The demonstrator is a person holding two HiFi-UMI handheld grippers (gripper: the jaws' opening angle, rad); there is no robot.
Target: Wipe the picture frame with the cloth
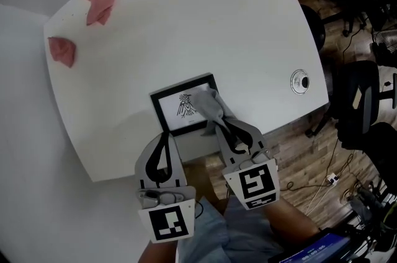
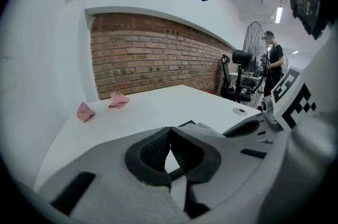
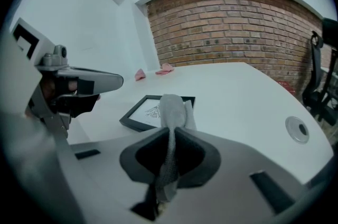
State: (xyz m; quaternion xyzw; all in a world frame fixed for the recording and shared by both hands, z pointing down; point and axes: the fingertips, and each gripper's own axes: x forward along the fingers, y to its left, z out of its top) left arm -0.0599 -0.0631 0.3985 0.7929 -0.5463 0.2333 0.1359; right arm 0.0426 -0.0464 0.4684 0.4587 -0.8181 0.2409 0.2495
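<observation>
Left hand-held gripper (image 1: 164, 136) clenched, empty — right hand-held gripper (image 1: 228, 126) pinching cloth (image 1: 208, 103); unbraced picture frame (image 1: 180, 86) could slide off surface (image 1: 186, 20).

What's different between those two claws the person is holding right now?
The right claw is shut on a grey cloth; the left claw is shut on nothing. The right claw reaches over the frame, while the left claw stops at its near edge. Both have the same grey-and-black build.

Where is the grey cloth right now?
In the head view, the cloth is pinched in the right hand-held gripper, draped over the right side of the picture frame.
</observation>
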